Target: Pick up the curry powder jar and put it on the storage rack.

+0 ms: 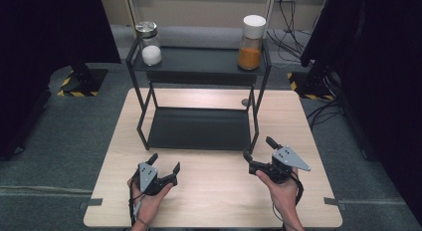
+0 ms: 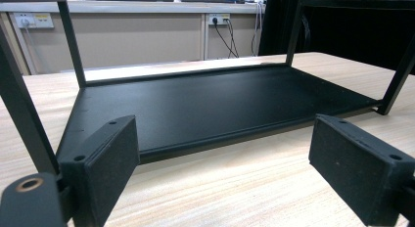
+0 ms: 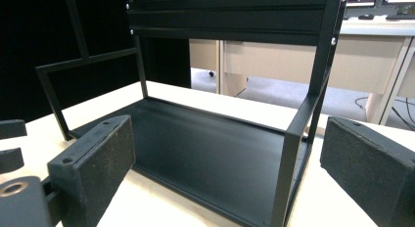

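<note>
Left gripper (image 1: pixel 165 167) fingers spread | right gripper (image 1: pixel 259 148) fingers spread (both empty) | rack (image 1: pixel 199 129) top cropped in gripper views

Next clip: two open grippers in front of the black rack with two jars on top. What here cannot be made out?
- Contents of the left jar and right jar: high view, too small; white and orange fill, kind unclear.
- Small round thing behind the rack: high view, too small, partly behind a post.
- Rack's top shelf: cut off by the top edge in the left gripper view.
- Left gripper and right gripper: bodies cut off by the bottom edge in their own views.
</note>
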The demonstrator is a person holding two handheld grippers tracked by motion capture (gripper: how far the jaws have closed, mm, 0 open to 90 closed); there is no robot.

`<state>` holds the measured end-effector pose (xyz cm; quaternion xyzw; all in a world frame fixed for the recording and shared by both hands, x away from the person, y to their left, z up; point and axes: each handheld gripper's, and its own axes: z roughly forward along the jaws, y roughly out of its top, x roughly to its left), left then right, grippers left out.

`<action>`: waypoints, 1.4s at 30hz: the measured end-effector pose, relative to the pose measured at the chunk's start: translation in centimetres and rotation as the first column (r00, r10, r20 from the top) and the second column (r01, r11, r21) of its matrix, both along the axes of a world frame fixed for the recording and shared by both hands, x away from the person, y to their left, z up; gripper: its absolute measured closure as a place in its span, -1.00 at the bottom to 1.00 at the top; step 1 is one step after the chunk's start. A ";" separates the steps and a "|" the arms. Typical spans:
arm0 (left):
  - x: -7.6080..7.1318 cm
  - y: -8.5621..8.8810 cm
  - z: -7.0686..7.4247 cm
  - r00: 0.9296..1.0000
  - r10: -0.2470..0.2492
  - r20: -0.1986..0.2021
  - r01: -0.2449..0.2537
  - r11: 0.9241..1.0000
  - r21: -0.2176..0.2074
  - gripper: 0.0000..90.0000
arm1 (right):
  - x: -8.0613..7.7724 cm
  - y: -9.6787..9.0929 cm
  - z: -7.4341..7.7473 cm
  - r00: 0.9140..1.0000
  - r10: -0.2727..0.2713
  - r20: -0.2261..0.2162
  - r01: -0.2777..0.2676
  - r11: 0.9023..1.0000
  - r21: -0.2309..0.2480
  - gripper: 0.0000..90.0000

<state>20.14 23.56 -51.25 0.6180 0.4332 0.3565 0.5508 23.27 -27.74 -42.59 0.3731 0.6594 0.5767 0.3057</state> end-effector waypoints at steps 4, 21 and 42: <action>0.0 0.0 0.0 1.000 0.000 -0.001 0.000 1.000 -0.001 -0.76 | -0.2 0.0 -0.5 1.000 -0.003 -0.006 0.003 1.000 -0.001 -0.86; 0.0 0.0 0.0 1.000 0.001 0.001 -0.001 1.000 -0.002 -0.76 | -0.8 -0.1 -2.2 0.999 -0.003 -0.042 0.003 1.000 -0.018 -0.86; 0.0 0.0 0.0 1.000 0.002 0.001 -0.002 1.000 -0.001 -0.76 | -1.4 -0.1 -4.0 0.997 -0.008 -0.079 0.005 0.999 -0.039 -0.86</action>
